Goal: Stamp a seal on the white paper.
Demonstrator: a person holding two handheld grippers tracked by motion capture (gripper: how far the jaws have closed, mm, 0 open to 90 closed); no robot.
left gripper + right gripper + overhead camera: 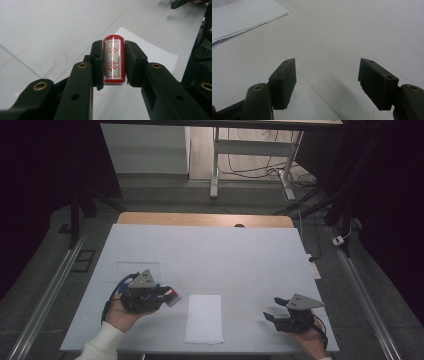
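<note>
1. Centrally, near the front edge of the desk [210, 250], a white sheet of paper [204, 318] lies flat, its long sides running front to back.
2. Left gripper [167, 295]: held in the person's left hand [122, 315] just off the paper's left edge; both black pads are clenched on a red stamp [114, 59].
3. Red stamp: a short cylinder with a red rim and a white label bearing red characters; it sits between the pads, end toward the left gripper view's camera, raised above the desk beside the paper's near-left corner.
4. Right gripper [272, 309]: held in the right hand [312, 340] toward the front right corner of the desk, well apart from the paper; its jaws stand released, wide apart, with bare desk between them.
5. Right gripper view: the pads [283, 80] hang low over the grey surface; the paper's corner [244, 17] shows at upper left.
6. Faint red marks [61, 58] stain the desk left of the stamp.
</note>
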